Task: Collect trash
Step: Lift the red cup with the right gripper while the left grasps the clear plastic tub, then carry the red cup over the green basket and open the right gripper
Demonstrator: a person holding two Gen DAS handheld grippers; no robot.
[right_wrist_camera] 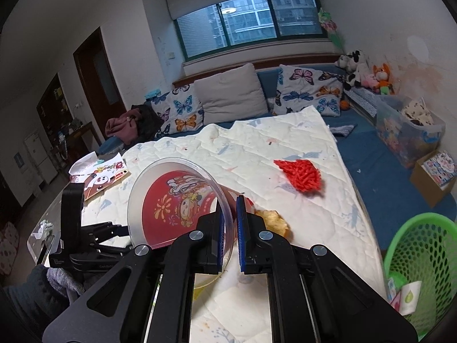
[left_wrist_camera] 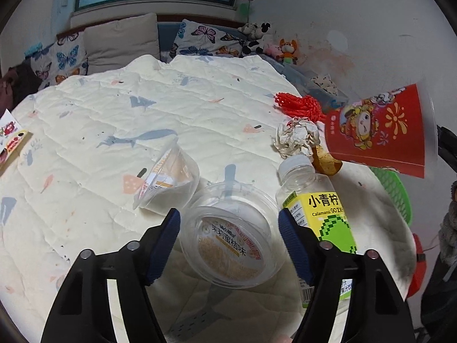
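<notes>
My left gripper (left_wrist_camera: 229, 221) is open over a quilt-covered table, its blue pads either side of a clear round plastic tub (left_wrist_camera: 232, 243). A clear plastic cup (left_wrist_camera: 168, 183) lies tipped to its left. A bottle with a yellow-green label (left_wrist_camera: 317, 208) lies to its right. Crumpled paper (left_wrist_camera: 297, 138), red netting (left_wrist_camera: 300, 105) and a brown food scrap (left_wrist_camera: 325, 164) lie beyond. My right gripper (right_wrist_camera: 230, 203) is shut on the rim of a red printed cup (right_wrist_camera: 177, 203), held above the table; the cup also shows in the left wrist view (left_wrist_camera: 377, 134).
A green mesh basket (right_wrist_camera: 422, 260) holding some cartons stands off the table's right edge and shows in the left wrist view (left_wrist_camera: 397, 191). Printed paper (right_wrist_camera: 100, 174) lies at the table's far left. A sofa with cushions (right_wrist_camera: 228, 97) runs behind.
</notes>
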